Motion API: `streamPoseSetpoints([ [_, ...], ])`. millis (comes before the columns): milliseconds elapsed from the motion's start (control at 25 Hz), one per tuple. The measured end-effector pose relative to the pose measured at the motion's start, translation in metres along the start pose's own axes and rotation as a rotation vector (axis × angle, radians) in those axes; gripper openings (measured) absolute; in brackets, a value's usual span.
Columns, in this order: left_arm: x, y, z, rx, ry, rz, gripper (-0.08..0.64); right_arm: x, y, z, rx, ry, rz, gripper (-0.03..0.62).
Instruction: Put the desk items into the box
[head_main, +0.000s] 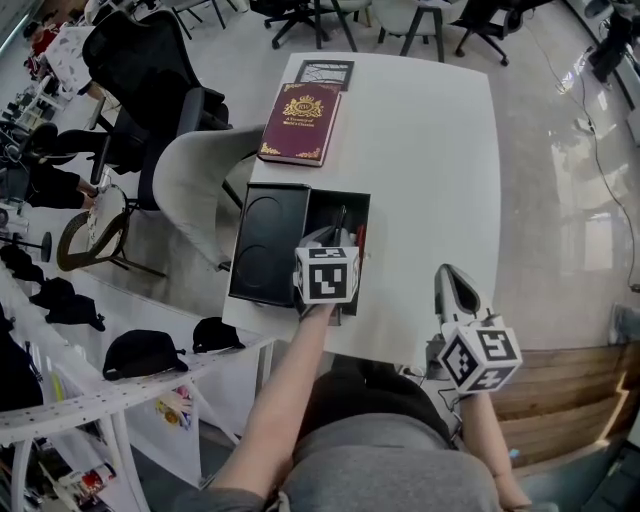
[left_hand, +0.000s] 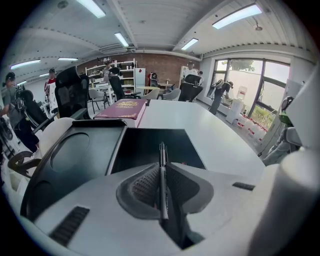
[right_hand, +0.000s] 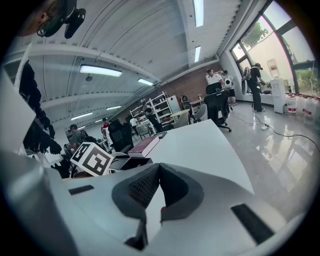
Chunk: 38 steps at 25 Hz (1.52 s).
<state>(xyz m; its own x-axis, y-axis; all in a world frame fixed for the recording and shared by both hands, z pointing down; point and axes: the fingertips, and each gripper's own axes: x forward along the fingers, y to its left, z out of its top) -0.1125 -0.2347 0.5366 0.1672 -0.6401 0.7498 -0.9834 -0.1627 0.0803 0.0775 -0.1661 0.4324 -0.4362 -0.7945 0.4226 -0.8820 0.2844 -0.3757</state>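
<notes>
1. The left gripper (left_hand: 161, 167) was closed on a black pen (left_hand: 162, 192), which was held over the open black box (head_main: 322, 208); the lid (head_main: 268, 240) lay flat just beside the compartment.
2. A red item (head_main: 360, 238) was seen inside the box; its kind could not be told.
3. The right gripper (right_hand: 157, 167) was shut on nothing, near the table's (head_main: 430, 160) near edge.
4. A maroon book (head_main: 301, 122) and a dark flat item (head_main: 324, 72) lay unboxed, so the task was judged partly done.
</notes>
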Motion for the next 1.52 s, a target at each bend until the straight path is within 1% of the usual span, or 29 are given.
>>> streamPoseSetpoints([
  [840,0.021,0.004,-0.015,0.006,0.089,0.019,0.048,0.007,-0.016,0.004,0.006,0.012,-0.027,0.003],
  [1320,0.023,0.005,-0.017,0.024,0.09,0.04,0.048,0.005,-0.022,0.002,0.013,0.017,-0.036,0.003],
  [1520,0.023,0.004,-0.016,0.004,0.088,0.029,0.048,0.003,-0.024,0.004,0.014,0.011,-0.04,0.003],
])
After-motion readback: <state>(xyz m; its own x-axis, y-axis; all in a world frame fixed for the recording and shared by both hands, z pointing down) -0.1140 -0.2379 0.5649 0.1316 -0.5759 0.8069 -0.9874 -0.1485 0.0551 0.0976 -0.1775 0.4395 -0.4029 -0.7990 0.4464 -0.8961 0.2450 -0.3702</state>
